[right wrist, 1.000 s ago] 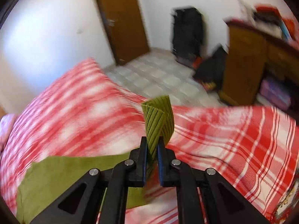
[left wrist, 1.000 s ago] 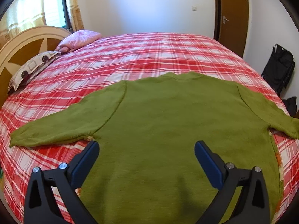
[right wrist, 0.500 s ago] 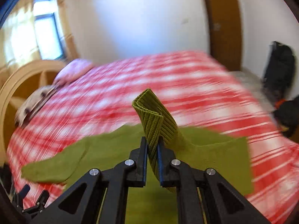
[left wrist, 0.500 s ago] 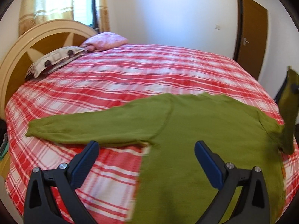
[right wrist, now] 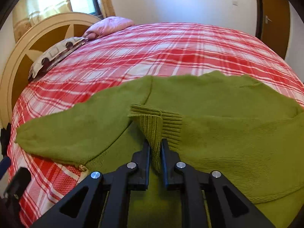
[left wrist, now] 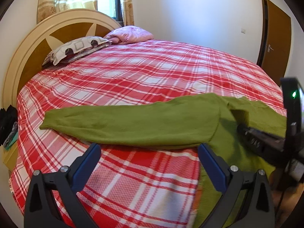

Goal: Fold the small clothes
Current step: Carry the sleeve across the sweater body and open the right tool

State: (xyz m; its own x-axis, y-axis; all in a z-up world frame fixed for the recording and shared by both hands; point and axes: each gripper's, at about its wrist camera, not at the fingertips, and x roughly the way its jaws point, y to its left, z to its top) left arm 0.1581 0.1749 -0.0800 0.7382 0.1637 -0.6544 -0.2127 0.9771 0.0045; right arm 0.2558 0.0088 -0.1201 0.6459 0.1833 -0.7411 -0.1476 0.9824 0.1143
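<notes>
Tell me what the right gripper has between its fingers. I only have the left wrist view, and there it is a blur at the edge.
Observer: The ribbed cuff of the green sweater is between the fingers of the right gripper, and the jaws are opening.
Operator: Where is that cuff over the sweater?
Observer: Over the body, close to the seam where the other sleeve joins.
Operator: Is the carried sleeve lying flat?
Observer: Mostly. The folded sleeve lies across the body from the right, but the cuff end stands up, pinched into a fold at the fingers.
</notes>
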